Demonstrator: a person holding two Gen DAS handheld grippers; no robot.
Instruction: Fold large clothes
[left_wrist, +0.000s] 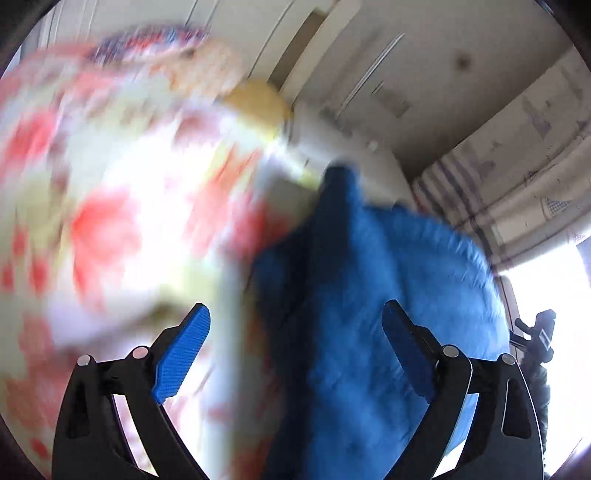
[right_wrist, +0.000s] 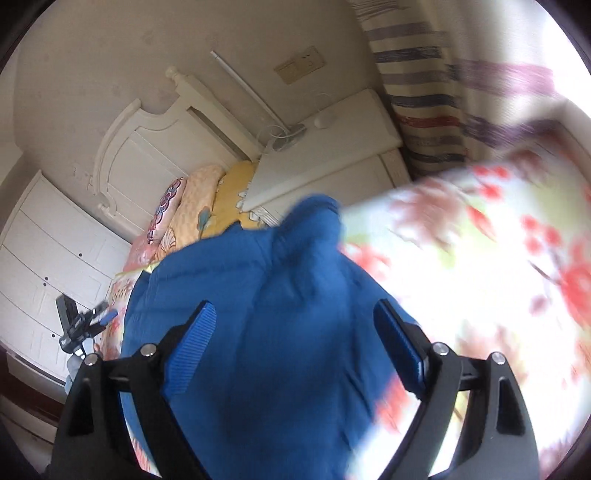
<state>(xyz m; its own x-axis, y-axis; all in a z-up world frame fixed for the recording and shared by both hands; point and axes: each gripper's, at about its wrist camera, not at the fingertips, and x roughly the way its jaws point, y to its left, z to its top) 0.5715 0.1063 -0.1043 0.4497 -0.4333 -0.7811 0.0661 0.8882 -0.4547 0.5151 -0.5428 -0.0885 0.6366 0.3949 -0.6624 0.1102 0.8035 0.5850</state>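
Both my hand-held grippers are wide open, nothing pinched. Left hand-held gripper (left_wrist: 295, 343) and right hand-held gripper (right_wrist: 295, 339) each hang over the blue garment (right_wrist: 266, 332), which lies bunched on the floral bed sheet (right_wrist: 480, 266), with a raised hump toward the pillows (right_wrist: 199, 206). Cloth sits between the pads in both views, but they aren't pressing it. Looks like the gap between folds: the fabric is loose on the bed. Next I'd judge I need to find two fresh edges or corners, come down and clamp. Blur hides the seams, so picking the spot is a guess.
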